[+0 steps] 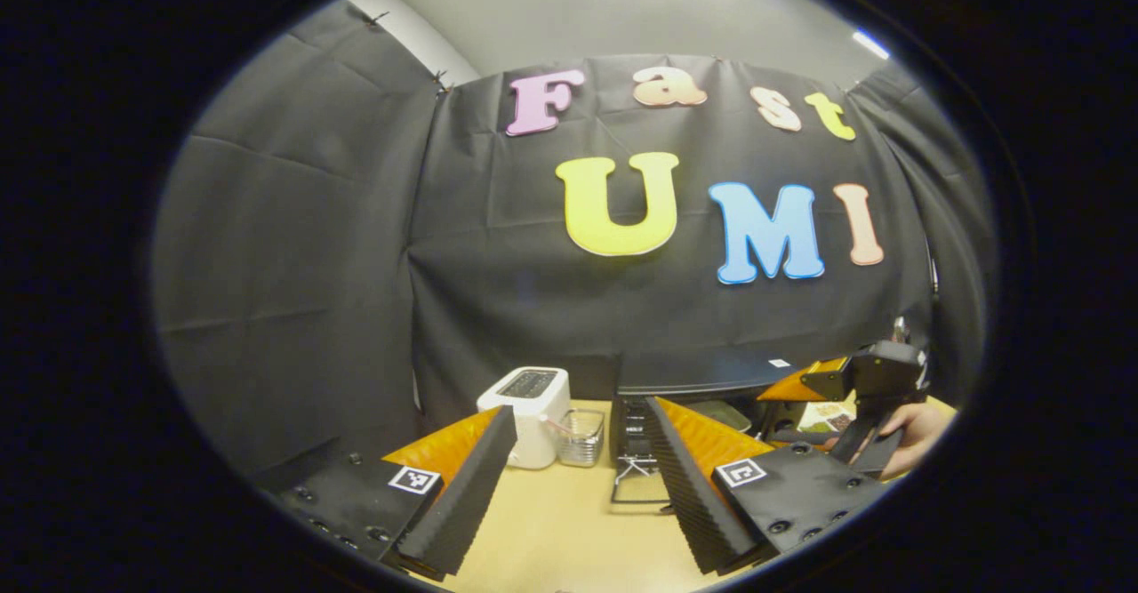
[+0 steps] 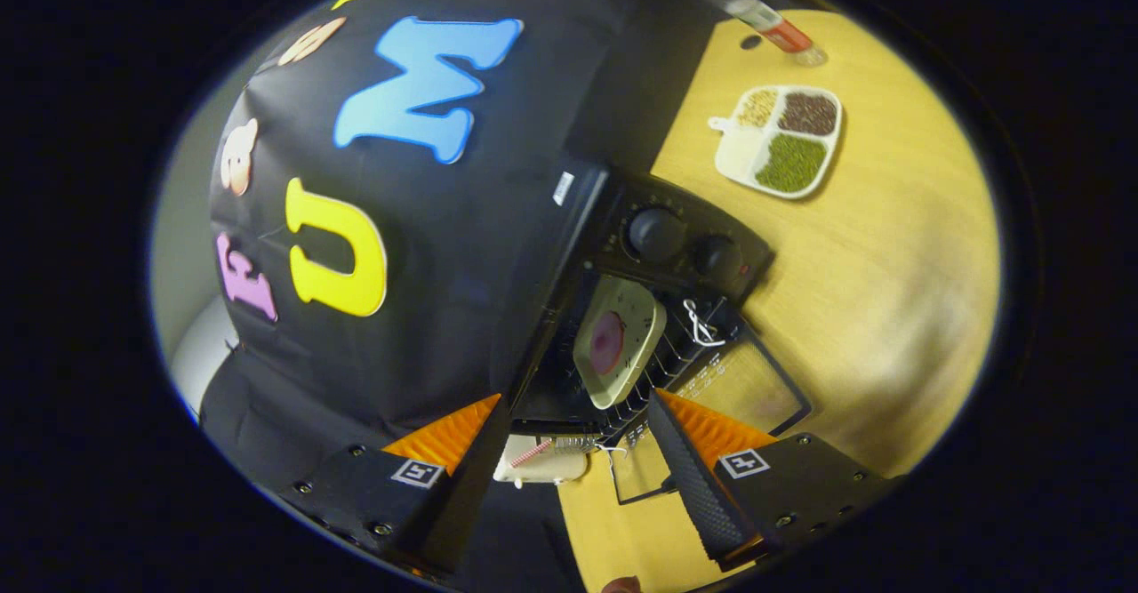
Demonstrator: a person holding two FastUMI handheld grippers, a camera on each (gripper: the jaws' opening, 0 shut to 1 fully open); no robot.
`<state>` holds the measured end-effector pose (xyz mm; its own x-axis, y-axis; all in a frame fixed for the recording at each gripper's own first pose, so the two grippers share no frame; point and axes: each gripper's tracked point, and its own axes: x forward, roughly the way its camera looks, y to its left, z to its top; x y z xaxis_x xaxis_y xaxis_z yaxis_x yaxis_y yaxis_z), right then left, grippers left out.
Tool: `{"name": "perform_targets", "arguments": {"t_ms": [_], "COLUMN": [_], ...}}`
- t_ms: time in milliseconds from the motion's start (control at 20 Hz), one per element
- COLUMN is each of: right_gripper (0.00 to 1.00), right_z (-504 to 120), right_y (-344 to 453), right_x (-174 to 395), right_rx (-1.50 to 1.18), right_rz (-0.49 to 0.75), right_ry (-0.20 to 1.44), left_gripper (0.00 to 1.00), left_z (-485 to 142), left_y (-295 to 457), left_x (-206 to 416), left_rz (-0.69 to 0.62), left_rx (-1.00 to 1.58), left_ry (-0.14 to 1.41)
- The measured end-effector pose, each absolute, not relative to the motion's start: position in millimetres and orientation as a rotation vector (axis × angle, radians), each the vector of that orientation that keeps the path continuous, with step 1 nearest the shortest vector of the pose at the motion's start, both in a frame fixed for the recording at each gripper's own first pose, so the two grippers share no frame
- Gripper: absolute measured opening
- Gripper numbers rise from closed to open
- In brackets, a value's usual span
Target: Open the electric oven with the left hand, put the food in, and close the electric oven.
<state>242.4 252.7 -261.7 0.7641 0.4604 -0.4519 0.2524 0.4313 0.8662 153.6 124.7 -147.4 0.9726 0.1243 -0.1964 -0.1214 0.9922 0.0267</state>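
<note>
A pale wooden table [image 2: 889, 246] carries the scene, with a black electric oven [image 2: 685, 246] standing at its back edge against the booth's dark cloth wall. In the right gripper view (tilted, so the oven appears rotated) the oven's glass door [image 2: 756, 388] hangs open and flat over the tabletop, two round knobs [image 2: 656, 233] showing on the control panel beside the cavity. Inside, on the wire rack [image 2: 658, 366], sits a pale square plate [image 2: 620, 340] bearing a round reddish piece of food [image 2: 607, 342]. In the left gripper view the oven [image 1: 702, 371] stands behind the right-hand finger, its open door [image 1: 638, 484] lying level over the table [image 1: 569, 522].

A white toaster [image 1: 532, 415] stands left of the oven, with a small clear container [image 1: 581, 437] just beside it. Farther along the table, well apart from the oven, lies a white divided dish [image 2: 782, 140] holding three kinds of grains or beans, and near it what may be a bottle with a red band [image 2: 773, 24], blurred at the edge.

The left gripper [image 1: 578, 477] hovers above the table in front of the oven, fingers spread wide and holding nothing. The right gripper [image 2: 578, 451] is likewise released, its fingers apart and empty just short of the oven's mouth. In the left gripper view, the right gripper [image 1: 867, 388] appears at the right edge, held by a hand [image 1: 916, 437].
</note>
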Motion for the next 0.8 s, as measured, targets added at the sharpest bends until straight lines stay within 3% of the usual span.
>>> {"name": "perform_targets", "arguments": {"t_ms": [350,450,700,750,800], "right_gripper": [0.96,0.97,0.97,0.97,0.97], "right_z": [-216,-207,-196,-191,-186], "right_y": [197,181,132,123,111], "right_x": [198,188,165,165,163], "right_rx": [0.725,0.648,0.441,0.391,0.340], "right_rz": [0.257,0.249,0.194,0.175,0.154], "right_ry": [0.584,0.538,0.464,0.432,0.401], "left_gripper": [1.00,0.97,1.00,0.91,0.91], "left_z": [-185,-195,-236,-245,-254], "left_y": [89,82,61,53,48], "left_x": [155,157,163,166,166], "left_rz": [0.047,0.025,-0.034,-0.050,-0.065], "left_rx": [-0.014,-0.019,-0.030,-0.035,-0.039], "left_ry": [0.266,0.288,0.372,0.393,0.413]}}
